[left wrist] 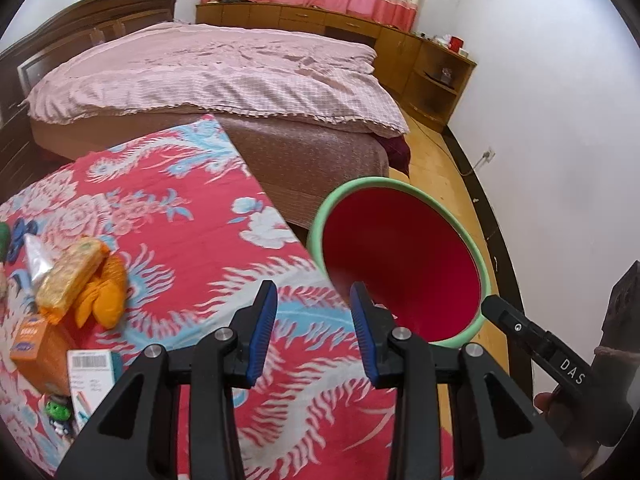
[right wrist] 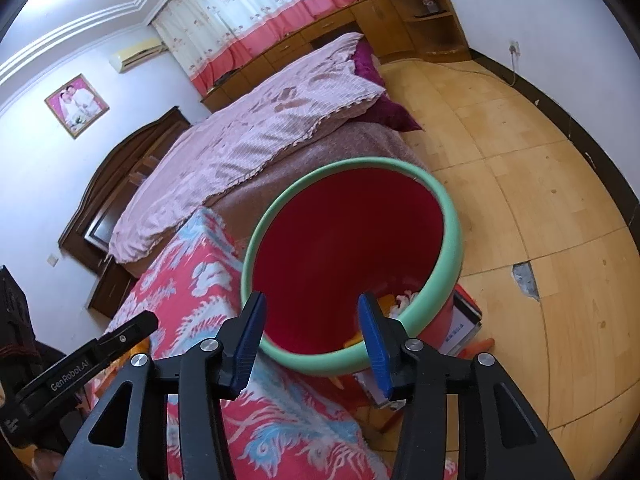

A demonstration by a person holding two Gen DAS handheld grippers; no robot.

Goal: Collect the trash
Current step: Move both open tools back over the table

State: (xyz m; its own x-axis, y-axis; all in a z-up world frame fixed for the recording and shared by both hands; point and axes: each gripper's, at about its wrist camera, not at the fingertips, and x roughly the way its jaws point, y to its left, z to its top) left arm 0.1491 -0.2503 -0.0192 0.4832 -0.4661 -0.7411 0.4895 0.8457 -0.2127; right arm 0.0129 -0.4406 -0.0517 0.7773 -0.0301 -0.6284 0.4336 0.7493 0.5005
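A red bin with a green rim [left wrist: 400, 264] stands on the floor beside the table's right edge; it also shows in the right wrist view [right wrist: 352, 248] with orange and white scraps at its bottom [right wrist: 394, 300]. My left gripper [left wrist: 314, 320] is open and empty above the table's right edge, near the bin. My right gripper [right wrist: 312, 320] is open and empty over the bin's near rim. On the table's left lie an orange-yellow snack wrapper [left wrist: 74, 272], a silver wrapper [left wrist: 38, 254], an orange box [left wrist: 42, 344] and a barcoded box [left wrist: 90, 380].
The table wears a red phoenix-print cloth [left wrist: 208, 248]. A bed with a pink quilt [left wrist: 224, 76] stands behind it. Wooden cabinets [left wrist: 432, 76] line the far wall. A cardboard box [right wrist: 460, 328] sits on the wooden floor [right wrist: 520, 184] behind the bin.
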